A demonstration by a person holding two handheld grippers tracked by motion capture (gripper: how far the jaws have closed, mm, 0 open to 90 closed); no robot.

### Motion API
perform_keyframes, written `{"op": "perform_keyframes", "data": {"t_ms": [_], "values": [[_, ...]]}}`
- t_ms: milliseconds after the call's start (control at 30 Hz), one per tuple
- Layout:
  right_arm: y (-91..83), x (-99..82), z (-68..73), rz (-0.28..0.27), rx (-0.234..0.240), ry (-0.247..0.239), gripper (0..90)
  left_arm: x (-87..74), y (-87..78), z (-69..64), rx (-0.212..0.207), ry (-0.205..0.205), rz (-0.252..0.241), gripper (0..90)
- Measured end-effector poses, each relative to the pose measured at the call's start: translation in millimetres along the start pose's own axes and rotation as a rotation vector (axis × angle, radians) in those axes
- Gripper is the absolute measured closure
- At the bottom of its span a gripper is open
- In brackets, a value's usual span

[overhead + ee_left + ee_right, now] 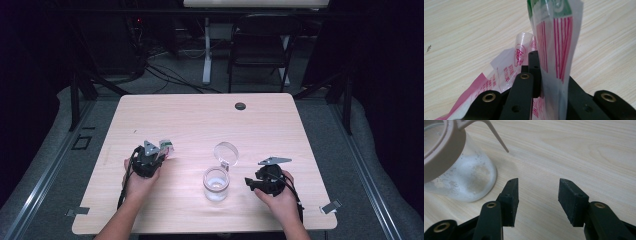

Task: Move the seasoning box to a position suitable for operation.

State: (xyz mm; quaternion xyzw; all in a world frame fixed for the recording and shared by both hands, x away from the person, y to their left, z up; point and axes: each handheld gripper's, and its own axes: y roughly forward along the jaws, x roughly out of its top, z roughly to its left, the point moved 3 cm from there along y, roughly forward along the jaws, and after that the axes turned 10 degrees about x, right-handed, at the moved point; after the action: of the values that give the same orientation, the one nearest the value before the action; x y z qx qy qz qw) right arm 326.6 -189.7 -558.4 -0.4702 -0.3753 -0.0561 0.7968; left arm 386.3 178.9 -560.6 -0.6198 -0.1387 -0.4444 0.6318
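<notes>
Plastic packet (554, 45), clear film printed with red stripes, a green band at its top and red lettering too small and creased to read; its upper end was cut off by the top edge of the left gripper view, its lower end hidden behind the black jaws, and its contents could not be made out. In the high view it appeared only as a small pale scrap (166, 147) at the tip of the left gripper (152, 156), over the left half of the wooden table (200, 115). The left gripper's jaws were clamped tight on the packet, the film standing upright between them with loose folds spilling to the left. Glass jar (216, 184), clear, with white powdery residue on its inner wall, stood near the table's front centre, its hinged lid (226, 152) swung open behind it; in the right gripper view its beige rim ran off the frame's left edge. Right gripper (255, 184), just right of the jar, jaws spread wide with nothing between them.
</notes>
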Motion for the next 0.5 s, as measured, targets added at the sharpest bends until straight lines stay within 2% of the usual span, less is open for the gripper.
{"op": "perform_keyframes", "data": {"t_ms": [67,200,367,467,500], "values": [[0.0,0.0,-0.2,-0.001,0.001,0.000,51.0,0.1,-0.1,1.7,-0.010,-0.007,-0.006,90.0],[-0.1,0.2,-0.4,-0.006,0.001,0.002,51.0,0.1,-0.3,2.1,-0.017,0.005,-0.011,90.0],[-1.2,0.7,-0.3,-0.022,-0.001,0.005,51.0,0.9,-1.3,3.0,-0.004,0.019,-0.007,90.0],[-1.8,0.9,-0.7,-0.025,0.004,0.008,51.1,1.0,-2.2,3.7,-0.012,0.016,-0.005,90.0],[-1.9,0.9,-0.8,-0.024,0.007,0.009,51.1,1.2,-2.6,4.4,-0.027,0.011,0.001,90.0]]}}
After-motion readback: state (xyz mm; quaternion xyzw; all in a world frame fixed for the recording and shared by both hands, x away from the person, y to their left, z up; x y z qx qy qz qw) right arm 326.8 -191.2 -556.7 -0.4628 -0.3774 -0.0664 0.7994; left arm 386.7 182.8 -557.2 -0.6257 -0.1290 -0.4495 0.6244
